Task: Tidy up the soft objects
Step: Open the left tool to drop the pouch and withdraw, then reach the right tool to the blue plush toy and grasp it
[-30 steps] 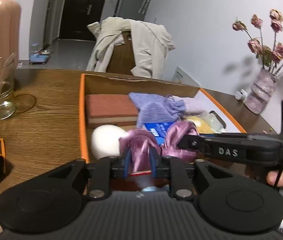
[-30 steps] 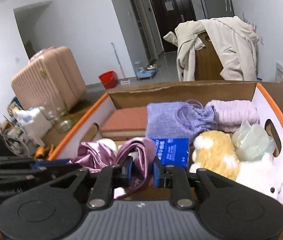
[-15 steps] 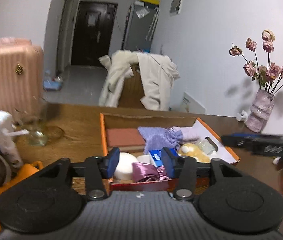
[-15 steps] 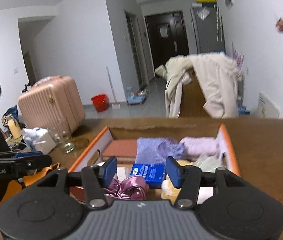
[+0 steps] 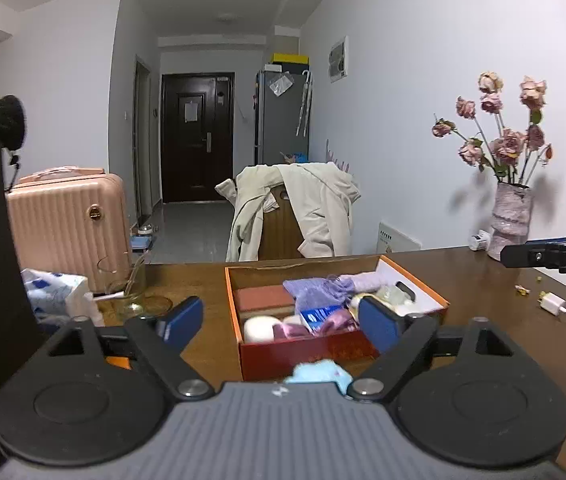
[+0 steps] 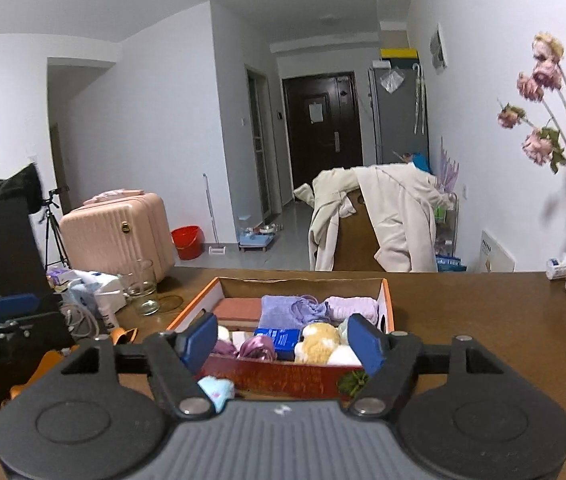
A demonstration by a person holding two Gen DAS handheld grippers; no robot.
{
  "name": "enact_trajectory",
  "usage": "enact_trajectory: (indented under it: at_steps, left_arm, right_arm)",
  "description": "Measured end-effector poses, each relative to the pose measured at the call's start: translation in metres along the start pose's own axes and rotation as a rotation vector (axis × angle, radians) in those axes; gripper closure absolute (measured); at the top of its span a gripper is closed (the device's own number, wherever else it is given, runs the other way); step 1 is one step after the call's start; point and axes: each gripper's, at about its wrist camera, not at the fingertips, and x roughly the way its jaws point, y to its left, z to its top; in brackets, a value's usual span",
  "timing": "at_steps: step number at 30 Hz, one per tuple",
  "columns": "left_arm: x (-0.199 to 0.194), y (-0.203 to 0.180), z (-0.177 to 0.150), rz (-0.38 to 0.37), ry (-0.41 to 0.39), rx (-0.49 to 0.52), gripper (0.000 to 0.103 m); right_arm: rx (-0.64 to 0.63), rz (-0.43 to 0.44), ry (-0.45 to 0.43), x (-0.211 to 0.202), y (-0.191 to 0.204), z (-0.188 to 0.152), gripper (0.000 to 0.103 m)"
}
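The orange box [image 5: 233,304] stands on the wooden table and holds soft things. At its front lies the purple satin cloth [image 5: 337,322] [image 6: 257,347], beside a white ball [image 5: 259,328], a blue packet [image 6: 279,338] and a yellow plush [image 6: 319,340]. A lavender pouch [image 5: 315,292] lies further back. A light blue soft item [image 5: 319,372] [image 6: 215,390] rests on the table in front of the box. My left gripper [image 5: 281,324] and right gripper [image 6: 283,340] hover short of the box, their jaws opening with nothing between the pads.
A drinking glass [image 6: 143,288] and tissue packs [image 5: 55,292] sit left of the box. A vase of dried roses [image 5: 511,220] stands at the right, with a white charger [image 5: 551,304] nearby. Behind the table are a coat-draped chair [image 5: 295,212] and a pink suitcase [image 5: 67,216].
Both grippers let go of the purple satin cloth, opened wide, and drew back and up from the box. The cloth now lies at the box's front.
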Motion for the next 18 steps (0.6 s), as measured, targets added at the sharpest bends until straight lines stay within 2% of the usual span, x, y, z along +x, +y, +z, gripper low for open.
enact_trajectory:
  at_steps: [1, 7, 12, 18]
  left_arm:
    - [-0.009, -0.002, -0.006, -0.003, -0.007, -0.004, 0.010]
    - [-0.060, -0.011, -0.043, -0.002, -0.022, -0.023, 0.007]
    - [-0.099, -0.014, -0.068, 0.001, -0.062, -0.065, 0.003]
    - [-0.127, -0.011, -0.095, 0.043, -0.047, -0.125, 0.002]
  right_arm:
    - [-0.010, -0.003, -0.009, -0.009, 0.002, -0.005, 0.025]
    - [-0.047, -0.036, -0.017, -0.054, 0.019, -0.050, 0.023]
    - [-0.067, -0.029, -0.030, -0.087, 0.043, -0.084, 0.016]
    - [-0.059, 0.001, 0.017, -0.112, 0.065, -0.124, 0.016]
